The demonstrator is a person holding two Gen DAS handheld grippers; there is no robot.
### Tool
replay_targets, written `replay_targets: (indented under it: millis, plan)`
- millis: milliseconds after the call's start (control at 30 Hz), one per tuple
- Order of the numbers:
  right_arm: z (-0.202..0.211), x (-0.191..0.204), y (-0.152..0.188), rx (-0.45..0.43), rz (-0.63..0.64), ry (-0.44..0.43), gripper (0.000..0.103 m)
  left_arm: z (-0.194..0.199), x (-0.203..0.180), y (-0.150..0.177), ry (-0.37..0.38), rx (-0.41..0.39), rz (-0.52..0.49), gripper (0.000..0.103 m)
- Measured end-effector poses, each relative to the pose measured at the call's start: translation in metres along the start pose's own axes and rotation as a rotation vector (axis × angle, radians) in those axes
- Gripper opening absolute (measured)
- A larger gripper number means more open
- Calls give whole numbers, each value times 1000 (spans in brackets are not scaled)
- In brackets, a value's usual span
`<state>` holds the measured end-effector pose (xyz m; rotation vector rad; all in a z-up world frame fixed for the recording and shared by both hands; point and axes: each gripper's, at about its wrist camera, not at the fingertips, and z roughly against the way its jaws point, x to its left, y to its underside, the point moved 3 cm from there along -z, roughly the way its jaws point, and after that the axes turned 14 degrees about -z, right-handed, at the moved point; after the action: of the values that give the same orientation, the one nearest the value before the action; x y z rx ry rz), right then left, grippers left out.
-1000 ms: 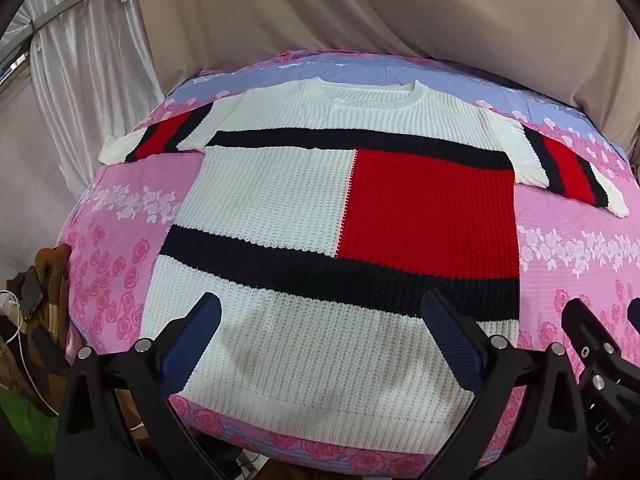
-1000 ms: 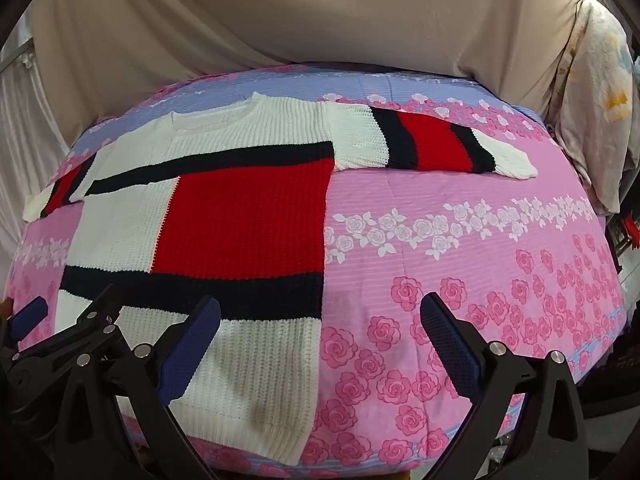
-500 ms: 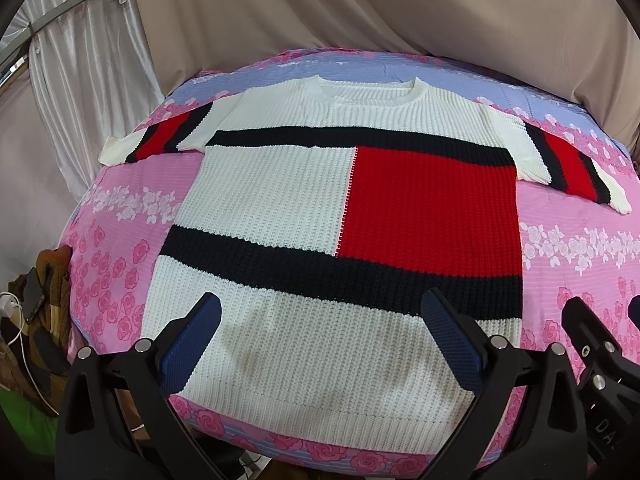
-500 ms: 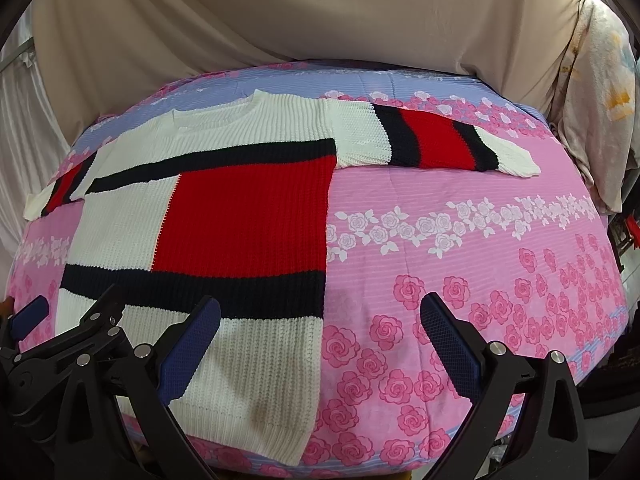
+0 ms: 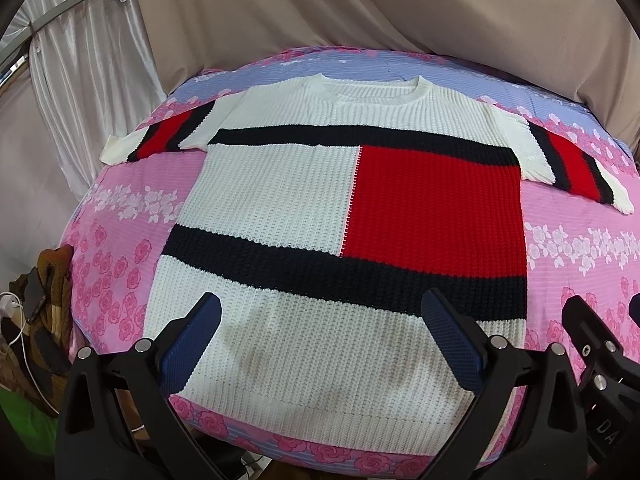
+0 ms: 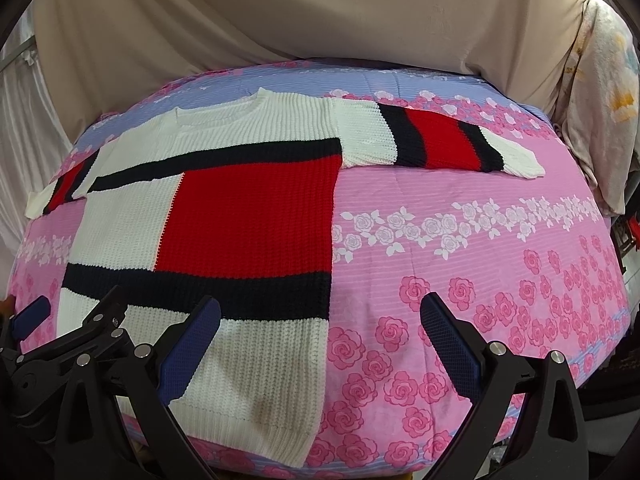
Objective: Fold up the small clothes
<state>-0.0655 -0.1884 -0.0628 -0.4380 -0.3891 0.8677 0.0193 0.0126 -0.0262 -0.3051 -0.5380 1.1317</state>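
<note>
A knitted sweater (image 5: 280, 196) in white, red and black lies flat on the pink flowered sheet (image 5: 120, 264), front up, both sleeves spread out, neck at the far side. It also shows in the right wrist view (image 6: 248, 216). My left gripper (image 5: 320, 336) is open and empty, above the white hem. My right gripper (image 6: 320, 336) is open and empty, above the sweater's lower right corner and the bare sheet (image 6: 480, 264). Each gripper shows at the edge of the other's view.
Beige cloth (image 5: 400, 20) hangs behind the surface. White curtain (image 5: 80, 80) hangs at the left. Brown clothes and a white cable (image 5: 24, 328) lie low at the left. A pale printed cloth (image 6: 600, 100) hangs at the right.
Both views have shifted only slightly. The sweater lies as before and both grippers stay open.
</note>
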Motion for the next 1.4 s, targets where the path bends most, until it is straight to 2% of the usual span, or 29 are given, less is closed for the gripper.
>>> replay_targets:
  millis: [1400]
  plan:
    - [-10,15,-1,18,37,-12,98,-7,15,1,-6,17,24,98]
